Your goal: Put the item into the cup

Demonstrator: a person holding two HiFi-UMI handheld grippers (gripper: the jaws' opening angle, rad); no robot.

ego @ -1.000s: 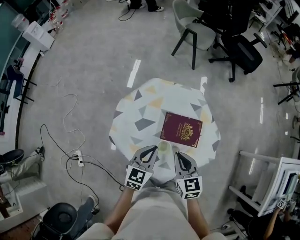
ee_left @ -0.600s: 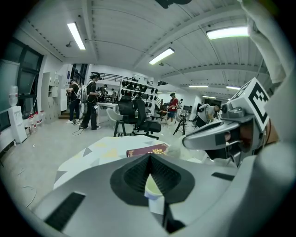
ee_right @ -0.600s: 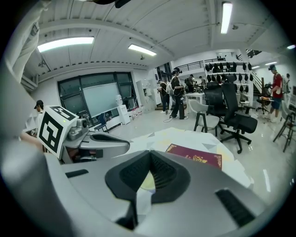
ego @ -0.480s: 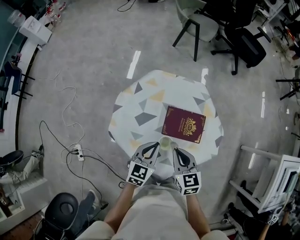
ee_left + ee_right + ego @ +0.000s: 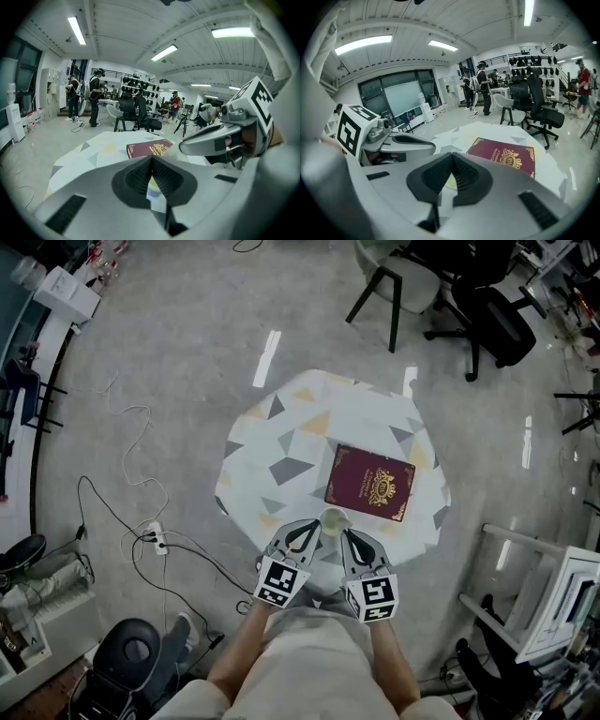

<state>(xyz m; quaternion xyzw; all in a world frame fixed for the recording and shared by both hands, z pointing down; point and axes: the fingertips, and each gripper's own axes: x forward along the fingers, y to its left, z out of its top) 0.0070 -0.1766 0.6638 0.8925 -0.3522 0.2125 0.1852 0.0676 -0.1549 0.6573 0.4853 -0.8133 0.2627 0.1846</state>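
Maroon booklet (image 5: pixel 370 484) with a gold crest, flat on the patterned desk (image 5: pixel 281 437), right of centre, long axis roughly left to right and slightly tilted. Just near-left of it, pale green cup (image 5: pixel 330 519) by the near edge, flanked by left gripper (image 5: pixel 309 529) and right gripper (image 5: pixel 350 536), jaws of both pressed together on nothing. Booklet far-right of both tips, right gripper probably the nearer. Seemingly too broad for the cup.

A small pale cup (image 5: pixel 331 520) stands upright, mouth up, at the near edge of the surface. Just beyond it a maroon book (image 5: pixel 370 484) with a gold crest lies flat, closed and cover up, slightly askew and toward the right edge, its near left corner just beside the cup.
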